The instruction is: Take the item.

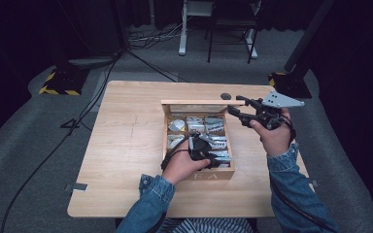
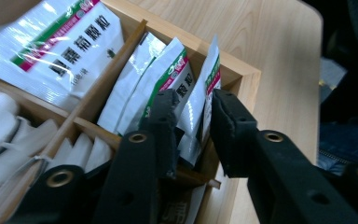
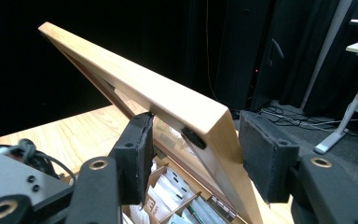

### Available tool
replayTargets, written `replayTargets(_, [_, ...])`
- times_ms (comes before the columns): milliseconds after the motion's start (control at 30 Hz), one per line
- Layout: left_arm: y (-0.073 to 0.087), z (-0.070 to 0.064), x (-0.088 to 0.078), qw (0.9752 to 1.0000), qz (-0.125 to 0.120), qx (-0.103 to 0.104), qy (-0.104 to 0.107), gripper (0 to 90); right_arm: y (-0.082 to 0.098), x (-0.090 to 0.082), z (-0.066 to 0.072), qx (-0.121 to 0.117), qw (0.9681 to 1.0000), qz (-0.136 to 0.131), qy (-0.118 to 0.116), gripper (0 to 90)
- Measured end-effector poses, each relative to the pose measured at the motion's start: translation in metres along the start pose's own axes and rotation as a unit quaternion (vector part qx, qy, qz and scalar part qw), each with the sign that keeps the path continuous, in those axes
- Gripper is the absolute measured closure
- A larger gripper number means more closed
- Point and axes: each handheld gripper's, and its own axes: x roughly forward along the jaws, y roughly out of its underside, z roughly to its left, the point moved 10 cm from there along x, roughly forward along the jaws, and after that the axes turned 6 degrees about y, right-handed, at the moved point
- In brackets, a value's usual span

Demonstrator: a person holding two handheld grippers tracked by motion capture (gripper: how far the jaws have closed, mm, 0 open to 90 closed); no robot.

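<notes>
Left gripper [image 2: 193, 135] pinching one glossy white foil sachet [image 2: 200, 107] in the compartmented wooden box [image 1: 167, 145], right gripper [image 3: 193, 154] clamping its flat wooden lid [image 3: 168, 100].

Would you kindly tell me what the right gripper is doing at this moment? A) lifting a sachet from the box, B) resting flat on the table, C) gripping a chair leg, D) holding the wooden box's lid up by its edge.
D: in the right gripper view, the right gripper has its pads on either side of the raised lid, above the sachets in the open box.
</notes>
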Motion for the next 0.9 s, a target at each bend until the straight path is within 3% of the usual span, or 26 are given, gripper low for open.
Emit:
replayTargets(233, [0.002, 0.0, 0.006, 0.9998, 0.02, 0.0, 0.002, 81.5, 0.0, 0.0, 0.0, 0.002, 1.0, -0.001, -0.001, 46.5])
replayTargets(400, [0.002, -0.002, 0.006, 0.9995, 0.028, 0.017, -0.004, 86.8, 0.001, 0.0, 0.001, 0.002, 1.0, -0.001, -0.002, 46.5])
replayTargets(533, [0.0, -0.005, 0.003, 0.9994, 0.021, 0.027, -0.005, 87.9, 0.001, 0.0, 0.001, 0.002, 1.0, 0.0, -0.001, 46.5])
replayTargets(667, [-0.012, -0.011, -0.007, 0.9991, -0.007, 0.04, -0.008, 88.3, 0.001, 0.0, 0.001, 0.002, 1.0, -0.001, -0.001, 46.5])
replayTargets(733, [-0.017, -0.013, -0.014, 0.9984, -0.013, 0.053, -0.013, 88.3, 0.001, 0.0, 0.0, 0.002, 1.0, -0.002, -0.001, 46.5])
replayTargets(900, [-0.025, -0.017, -0.024, 0.9974, -0.033, 0.062, -0.017, 88.3, 0.001, 0.0, 0.001, 0.002, 1.0, -0.001, -0.001, 46.5])
